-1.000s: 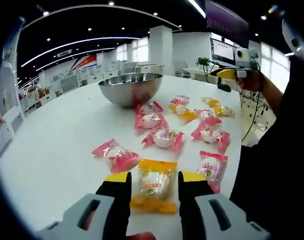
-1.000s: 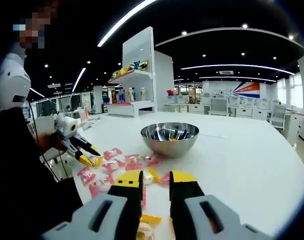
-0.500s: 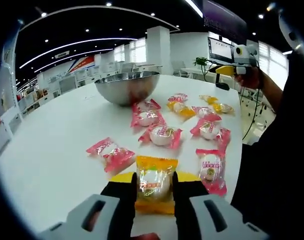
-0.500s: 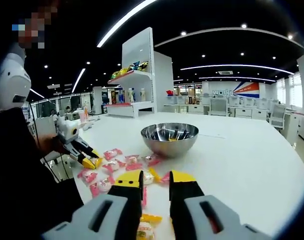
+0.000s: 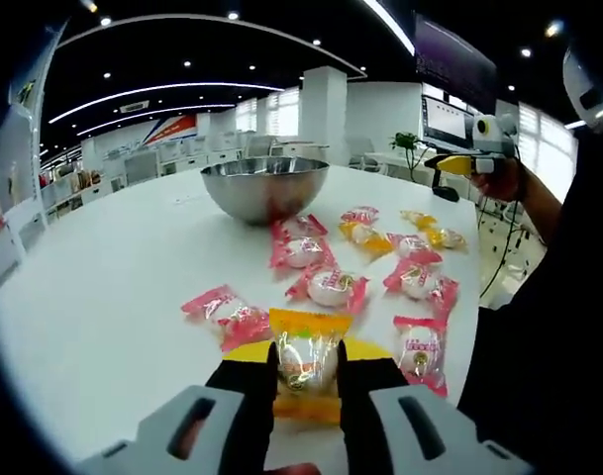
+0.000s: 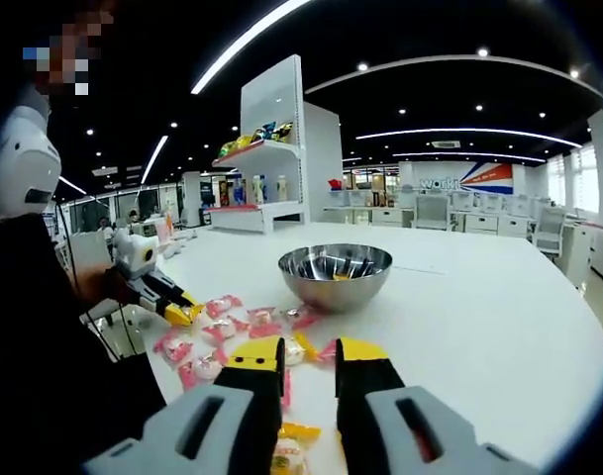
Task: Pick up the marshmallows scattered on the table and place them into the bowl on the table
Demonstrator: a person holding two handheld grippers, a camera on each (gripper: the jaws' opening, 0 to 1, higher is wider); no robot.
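My left gripper is shut on a yellow-wrapped marshmallow at the near edge of the white table. Several pink-wrapped marshmallows and a few yellow ones lie scattered between it and the steel bowl farther back. In the right gripper view, my right gripper hovers open above the table, nothing between its jaws, with the bowl ahead and pink marshmallows to its left. The left gripper shows at the left there. The right gripper shows at the upper right of the left gripper view.
The person's dark sleeve and body fill the right side of the left gripper view. A white shelf unit with goods stands behind the table. The table's right half is bare. A yellow packet lies just below my right jaws.
The left jaws closed from open onto the yellow-wrapped marshmallow and now hold it. The right gripper has hardly moved.
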